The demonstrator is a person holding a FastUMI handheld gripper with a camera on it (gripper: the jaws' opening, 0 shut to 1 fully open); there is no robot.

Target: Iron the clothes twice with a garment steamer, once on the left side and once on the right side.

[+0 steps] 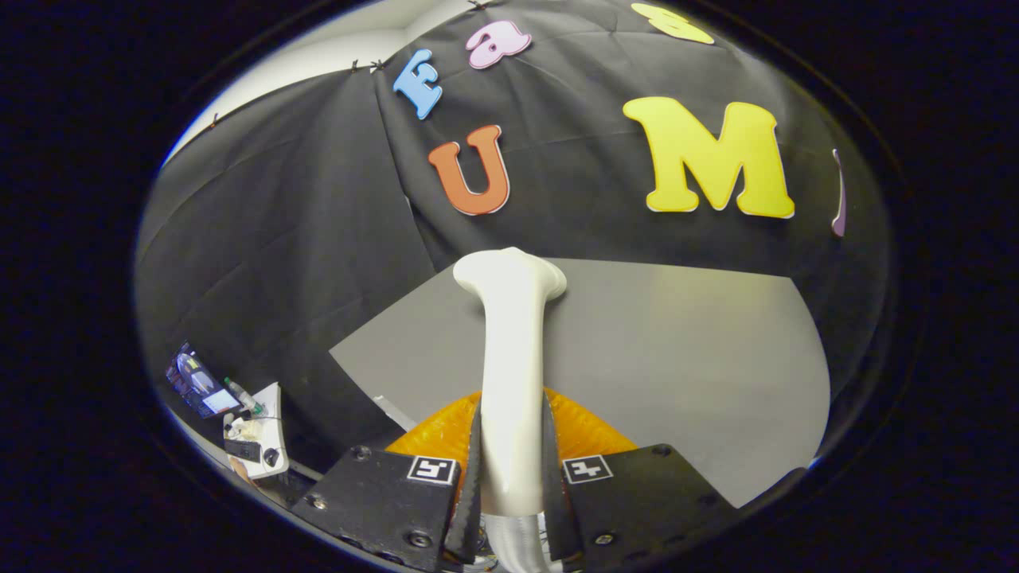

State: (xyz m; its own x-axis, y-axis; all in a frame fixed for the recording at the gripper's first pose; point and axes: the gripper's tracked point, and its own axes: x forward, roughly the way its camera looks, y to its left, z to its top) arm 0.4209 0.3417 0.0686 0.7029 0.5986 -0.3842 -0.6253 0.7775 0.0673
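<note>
Garment steamer (510, 358): white, handle clamped between both fingers of the gripper (509, 477), head reaching beyond the fingertips over the grey surface (685, 350). Orange garment (585, 434): directly beneath the steamer handle, apparently lying on the surface, mostly hidden behind the fingers.

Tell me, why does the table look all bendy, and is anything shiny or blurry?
In the gripper view the fisheye lens curves the grey table; the white garment steamer, clamped by the gripper, shows soft glare; the orange cloth glows brightly; the small side table is tiny and unclear.
</note>
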